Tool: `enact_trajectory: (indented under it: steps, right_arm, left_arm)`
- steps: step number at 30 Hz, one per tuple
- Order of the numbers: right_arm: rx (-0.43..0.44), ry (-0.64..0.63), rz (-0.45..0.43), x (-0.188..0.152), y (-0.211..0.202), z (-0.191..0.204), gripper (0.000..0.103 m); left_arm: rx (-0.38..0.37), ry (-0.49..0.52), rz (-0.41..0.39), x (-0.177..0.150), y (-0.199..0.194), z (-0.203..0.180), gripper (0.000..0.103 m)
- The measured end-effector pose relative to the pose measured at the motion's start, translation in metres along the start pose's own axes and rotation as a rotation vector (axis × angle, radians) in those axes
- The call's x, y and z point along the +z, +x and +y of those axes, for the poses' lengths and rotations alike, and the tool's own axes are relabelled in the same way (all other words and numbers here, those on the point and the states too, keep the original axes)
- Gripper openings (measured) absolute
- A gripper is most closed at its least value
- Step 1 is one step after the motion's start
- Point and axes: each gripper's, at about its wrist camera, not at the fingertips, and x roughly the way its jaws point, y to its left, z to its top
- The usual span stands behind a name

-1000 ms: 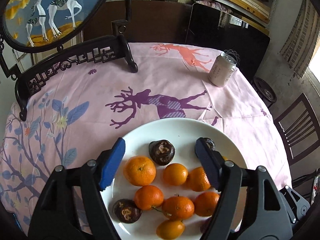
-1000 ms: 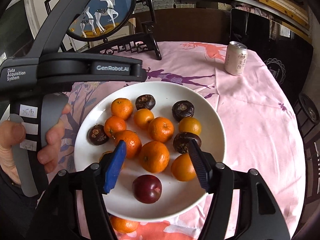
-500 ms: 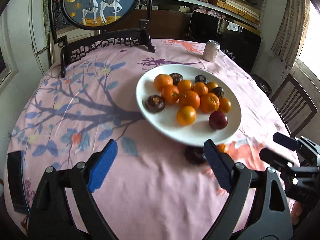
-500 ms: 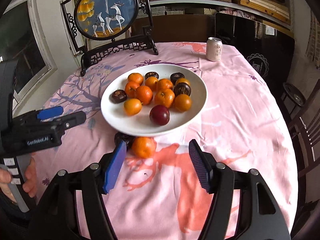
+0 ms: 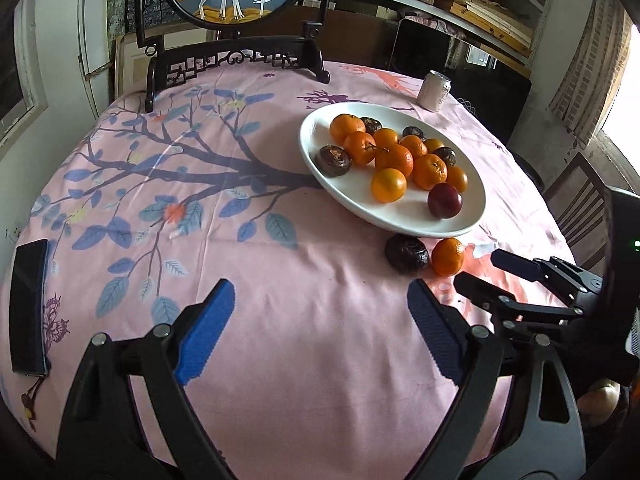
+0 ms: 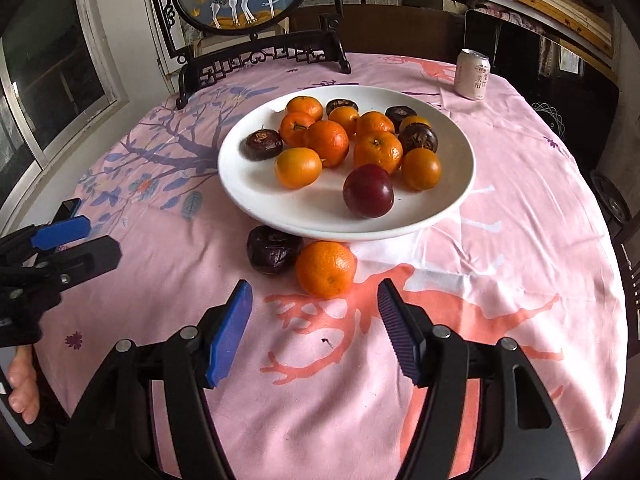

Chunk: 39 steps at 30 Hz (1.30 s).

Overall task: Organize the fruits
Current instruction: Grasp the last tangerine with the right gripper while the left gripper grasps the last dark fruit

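A white plate (image 6: 248, 188) (image 5: 316, 148) holds several oranges, several dark wrinkled fruits and a red plum (image 6: 368, 196) (image 5: 445, 201). A loose orange (image 6: 326, 268) (image 5: 448, 257) and a loose dark fruit (image 6: 274, 249) (image 5: 407, 253) lie on the pink cloth just in front of the plate. My right gripper (image 6: 314, 332) is open and empty, just short of the loose orange; it also shows in the left wrist view (image 5: 492, 276). My left gripper (image 5: 320, 332) is open and empty over bare cloth, and shows at the left in the right wrist view (image 6: 76, 240).
A drink can (image 6: 472, 75) (image 5: 435, 91) stands at the table's far right. A dark framed deer picture on a stand (image 6: 248, 12) (image 5: 236, 20) stands at the back. A black phone (image 5: 27, 304) lies at the left edge. A wooden chair (image 5: 580, 204) is to the right.
Both grippers have drawn back from over the plate toward the table's near edge. The loose orange and dark fruit in front of the plate have come into view.
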Motion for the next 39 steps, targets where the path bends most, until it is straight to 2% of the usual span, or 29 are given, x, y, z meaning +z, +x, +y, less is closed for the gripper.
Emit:
enact_trajectory:
  steps: [2,4,5,6,7,10,14,17,23,30,31,32,33,34,37,39]
  right_arm:
    - [-0.007,0.004,0.019,0.003,0.011,-0.002,0.065]
    - [-0.012,0.005,0.026,0.006,0.018,-0.003,0.06]
    - [-0.012,0.0,0.037,0.007,0.022,-0.003,0.054]
    - [-0.006,-0.003,0.045,0.008,0.025,-0.003,0.041]
    - [-0.008,-0.005,0.057,0.008,0.029,-0.003,0.039]
    - [-0.014,-0.017,0.054,0.009,0.031,-0.003,0.037]
    - [0.013,0.035,0.049,0.002,0.014,-0.011,0.037]
    - [-0.032,0.044,0.027,-0.01,-0.01,-0.019,0.037]
    - [-0.057,0.092,0.013,-0.041,-0.035,-0.046,0.037]
    - [-0.023,0.124,-0.003,-0.045,-0.034,-0.064,0.037]
    - [-0.018,0.121,-0.002,-0.044,-0.032,-0.063,0.037]
    - [-0.015,0.119,0.0,-0.043,-0.03,-0.063,0.037]
    - [-0.012,0.116,0.004,-0.042,-0.028,-0.063,0.036]
    - [-0.009,0.113,0.005,-0.042,-0.027,-0.062,0.036]
    - [-0.005,0.106,0.008,-0.04,-0.024,-0.06,0.036]
    - [-0.006,0.106,0.01,-0.04,-0.024,-0.059,0.036]
  left_arm:
    - [-0.002,-0.008,-0.002,0.0,-0.001,0.002,0.09]
    - [-0.003,-0.014,0.002,0.0,-0.001,0.005,0.09]
    - [-0.005,-0.017,0.005,0.0,0.0,0.006,0.09]
    - [-0.007,-0.02,0.007,0.0,0.0,0.006,0.09]
    - [-0.01,-0.02,0.009,0.0,0.001,0.005,0.09]
    - [-0.014,-0.004,0.019,0.0,0.006,-0.003,0.09]
    - [-0.035,0.022,0.071,-0.001,0.023,-0.019,0.09]
    - [-0.048,0.025,0.12,0.0,0.043,-0.031,0.09]
    - [-0.008,0.014,0.177,0.003,0.086,-0.054,0.087]
    - [0.035,0.026,0.152,0.012,0.108,-0.074,0.084]
    - [0.054,0.035,0.147,0.014,0.11,-0.077,0.081]
    - [0.073,0.046,0.141,0.014,0.112,-0.08,0.072]
    - [0.087,0.062,0.135,0.015,0.113,-0.083,0.07]
    - [0.085,0.075,0.132,0.015,0.113,-0.086,0.065]
    - [0.04,0.093,0.132,0.014,0.109,-0.091,0.041]
    - [0.03,0.089,0.137,0.011,0.106,-0.088,0.041]
